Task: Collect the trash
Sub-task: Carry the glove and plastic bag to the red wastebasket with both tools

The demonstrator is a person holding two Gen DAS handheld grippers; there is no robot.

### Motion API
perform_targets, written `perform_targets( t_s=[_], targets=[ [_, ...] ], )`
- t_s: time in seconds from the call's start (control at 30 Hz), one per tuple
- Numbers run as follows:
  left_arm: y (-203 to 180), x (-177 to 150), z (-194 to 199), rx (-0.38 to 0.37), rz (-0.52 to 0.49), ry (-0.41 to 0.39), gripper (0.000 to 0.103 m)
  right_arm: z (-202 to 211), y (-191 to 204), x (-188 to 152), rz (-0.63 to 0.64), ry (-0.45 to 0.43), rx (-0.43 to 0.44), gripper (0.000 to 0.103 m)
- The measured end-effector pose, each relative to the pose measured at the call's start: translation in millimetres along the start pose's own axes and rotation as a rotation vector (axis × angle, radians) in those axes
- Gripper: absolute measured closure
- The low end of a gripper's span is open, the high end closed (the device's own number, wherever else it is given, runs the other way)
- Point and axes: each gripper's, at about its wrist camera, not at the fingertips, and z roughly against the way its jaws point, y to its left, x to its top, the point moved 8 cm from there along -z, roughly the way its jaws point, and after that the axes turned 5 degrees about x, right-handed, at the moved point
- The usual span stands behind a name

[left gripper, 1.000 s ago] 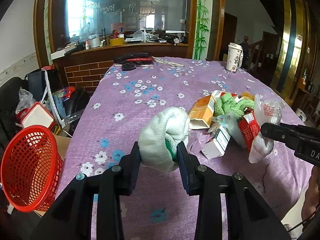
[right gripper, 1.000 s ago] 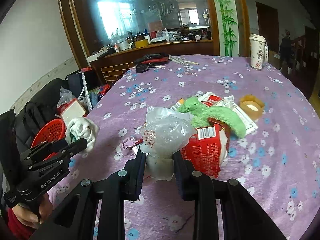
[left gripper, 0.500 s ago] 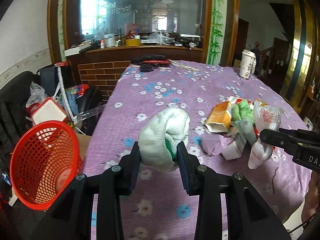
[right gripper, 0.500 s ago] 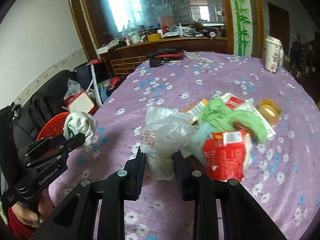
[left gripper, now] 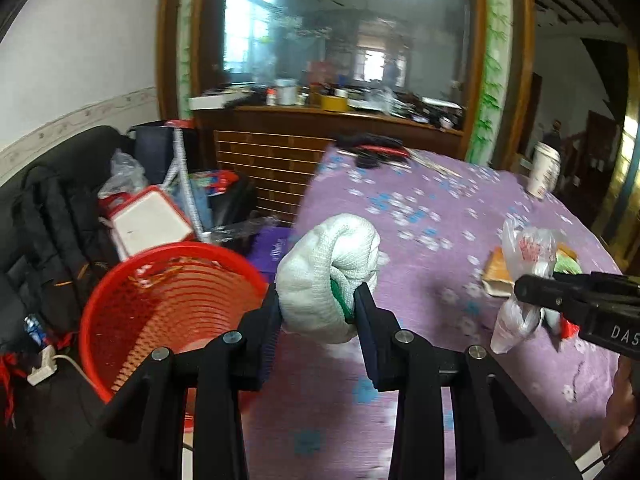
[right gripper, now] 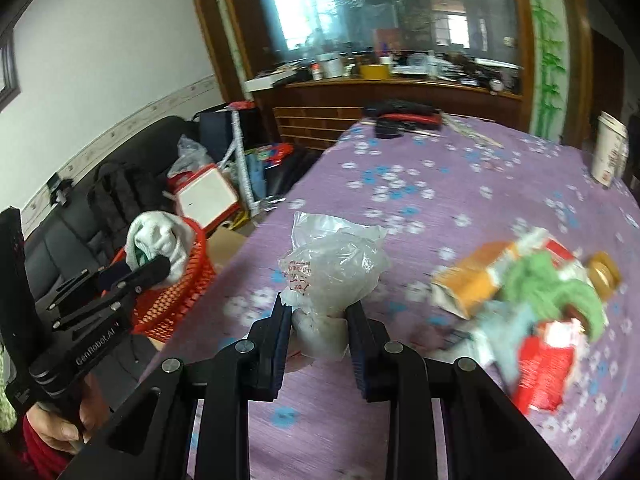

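Observation:
My left gripper is shut on a rolled white knit glove with a green patch, held above the table's left edge beside the red mesh basket. In the right wrist view the same glove hangs over the basket. My right gripper is shut on a crumpled clear plastic bag with red print, held over the purple flowered tablecloth. That bag also shows at the right of the left wrist view.
A pile of trash lies on the cloth at right: an orange carton, a green knit piece, a red box. A paper cup stands far right. Bags and a white box crowd the floor behind the basket.
Both grippers have swung left with their loads. The glove has gone from over the middle of the table to its left edge by the basket; the trash pile has slid off to the right.

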Motion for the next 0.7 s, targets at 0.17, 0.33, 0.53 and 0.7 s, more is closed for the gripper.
perform_targets(
  t_s=[0.17, 0.33, 0.53, 0.7],
  targets=[
    [58, 3, 1, 0.083, 0.06, -0.005, 0.069, -26, 45, 19, 0.066, 0.018, 0.051, 0.074],
    [108, -3, -2, 0.143, 0.121, 0.013, 0.068, -51, 91, 37, 0.137, 0.03, 0.101, 0.074],
    [145, -16, -16, 0.18, 0.176, 0.047, 0.068, -90, 136, 43, 0.189, 0.073, 0.145, 0.074],
    [157, -26, -28, 0.179, 0.197, 0.073, 0.068, -114, 153, 36, 0.204, 0.111, 0.162, 0.074]
  ],
)
